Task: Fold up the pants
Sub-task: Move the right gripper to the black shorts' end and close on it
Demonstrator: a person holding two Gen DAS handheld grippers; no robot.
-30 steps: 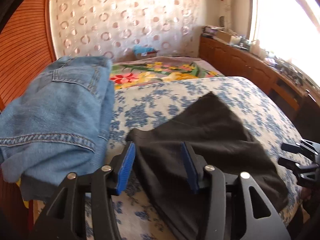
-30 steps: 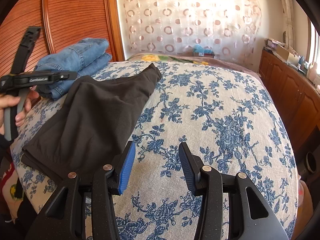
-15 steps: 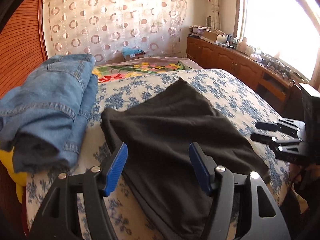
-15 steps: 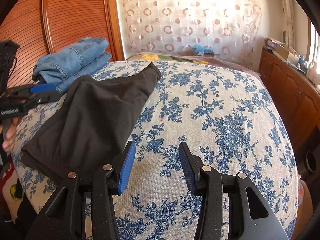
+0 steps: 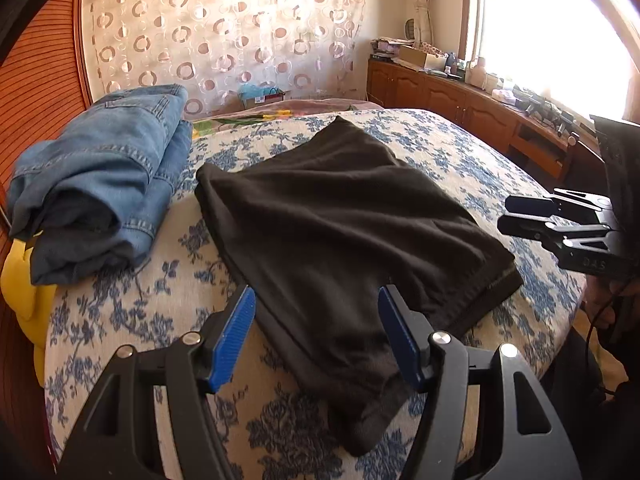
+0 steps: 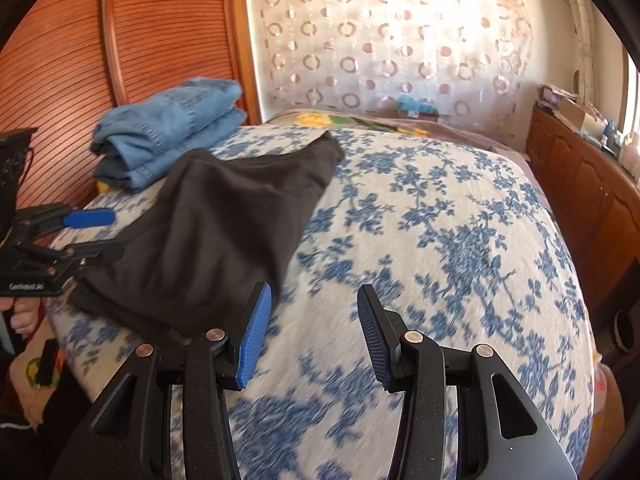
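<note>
Dark brown pants (image 5: 340,216) lie folded on the blue-flowered bedspread (image 5: 460,148); they also show in the right wrist view (image 6: 224,228). My left gripper (image 5: 316,334) is open and empty, held just above their near end. My right gripper (image 6: 310,330) is open and empty over bare bedspread (image 6: 440,240), just right of the pants' near corner. The right gripper also shows at the right edge of the left wrist view (image 5: 528,216), and the left gripper at the left edge of the right wrist view (image 6: 96,236).
A folded stack of blue jeans (image 5: 100,176) lies at the bed's left by the wooden headboard (image 6: 80,64). A yellow item (image 5: 20,280) sits under the jeans. Wooden cabinets (image 5: 460,100) with clutter run along the right wall under the window.
My left gripper has pulled back and swung right, so the pants now lie centred ahead of it. My right gripper has shifted slightly towards the pants. Both stay open.
</note>
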